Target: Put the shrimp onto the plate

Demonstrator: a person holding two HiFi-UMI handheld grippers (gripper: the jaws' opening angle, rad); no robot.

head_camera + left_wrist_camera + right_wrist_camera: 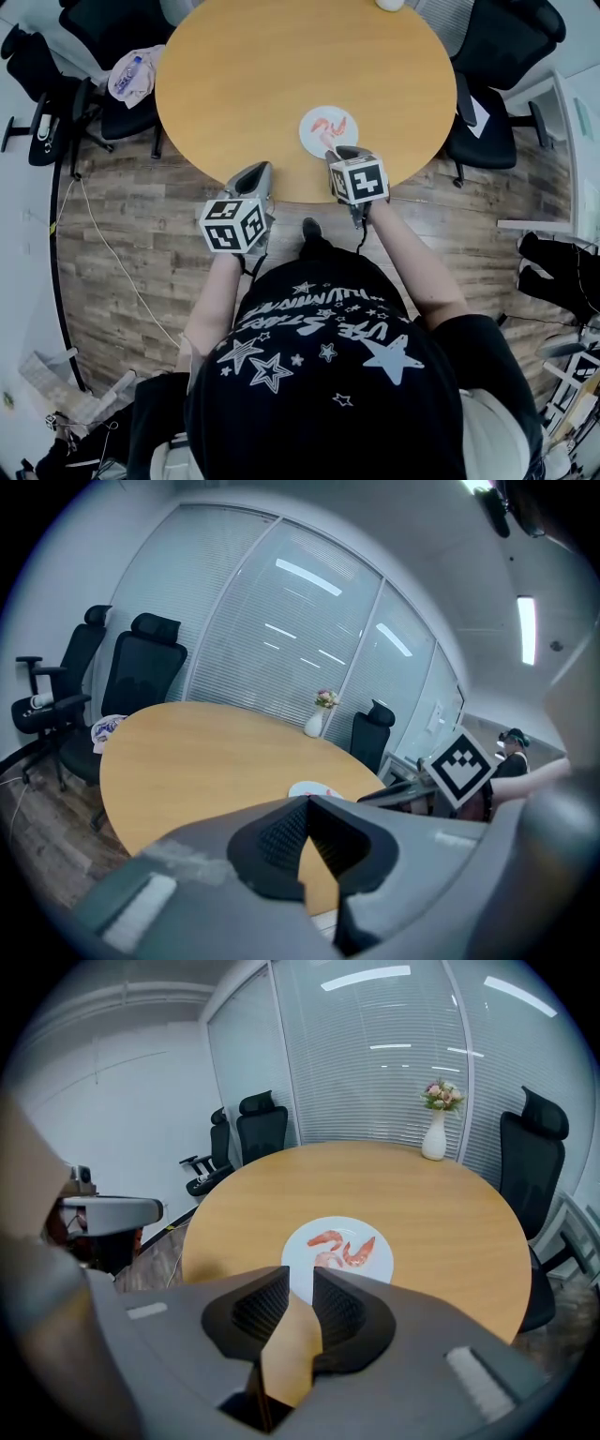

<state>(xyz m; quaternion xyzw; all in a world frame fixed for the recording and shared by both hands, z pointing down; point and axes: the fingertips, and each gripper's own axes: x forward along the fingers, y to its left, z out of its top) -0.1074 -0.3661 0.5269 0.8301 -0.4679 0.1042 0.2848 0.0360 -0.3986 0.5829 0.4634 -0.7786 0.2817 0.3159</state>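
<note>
Three pink shrimp [343, 1248] lie on the white plate [337, 1223], which sits on the round wooden worktop [281, 66] near its edge closest to the person. The right gripper [300, 1274] hovers just short of the plate's near rim. Its fingers [339, 1312] are a narrow gap apart with nothing between them, and the shrimp lie just beyond their tips. The left gripper [307, 801] hangs at the worktop's edge, off to the plate's left, its fingertips pressed together and holding nothing.
</note>
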